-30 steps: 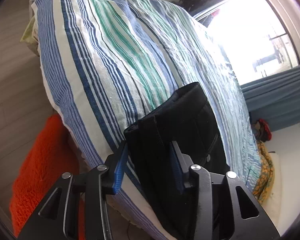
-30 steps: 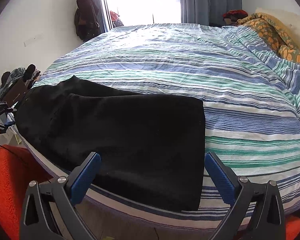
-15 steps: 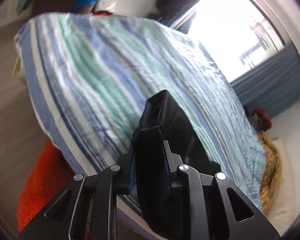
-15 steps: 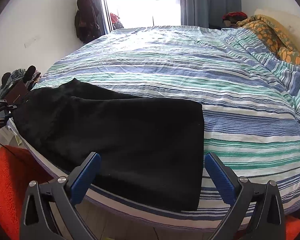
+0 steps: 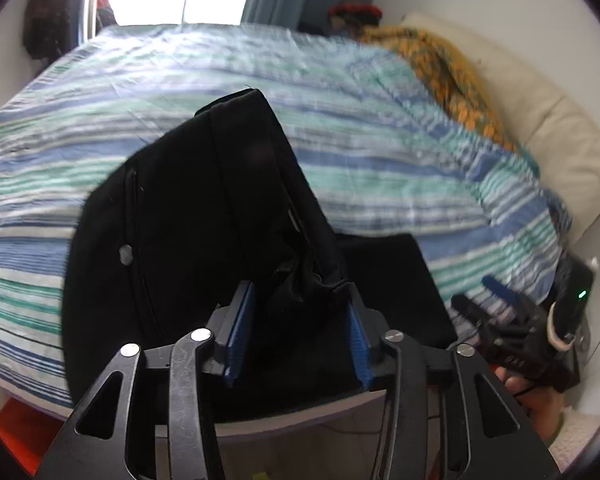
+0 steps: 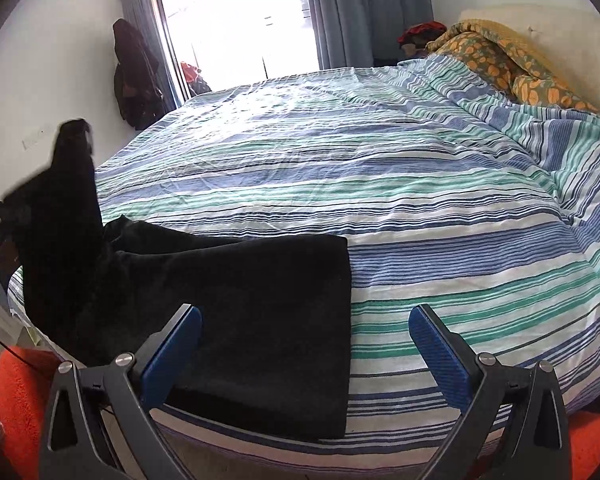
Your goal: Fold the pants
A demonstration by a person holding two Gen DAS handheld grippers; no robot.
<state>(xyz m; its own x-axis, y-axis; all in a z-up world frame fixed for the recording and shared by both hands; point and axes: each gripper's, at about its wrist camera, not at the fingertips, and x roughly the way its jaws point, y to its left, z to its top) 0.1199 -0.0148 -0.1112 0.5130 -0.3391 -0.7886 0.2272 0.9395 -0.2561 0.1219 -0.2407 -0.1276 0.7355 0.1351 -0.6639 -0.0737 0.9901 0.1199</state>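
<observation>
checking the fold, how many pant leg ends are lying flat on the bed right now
1 that shows: the pants have one wide leg end flat on the striped bedspread. A second may lie hidden under it. The left gripper lifts the waist end.

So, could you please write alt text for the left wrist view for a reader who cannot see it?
The left gripper is shut on the waist end of black pants, lifting it above a striped bedspread. The open right gripper shows at the right edge, beside the flat pant legs.
</observation>
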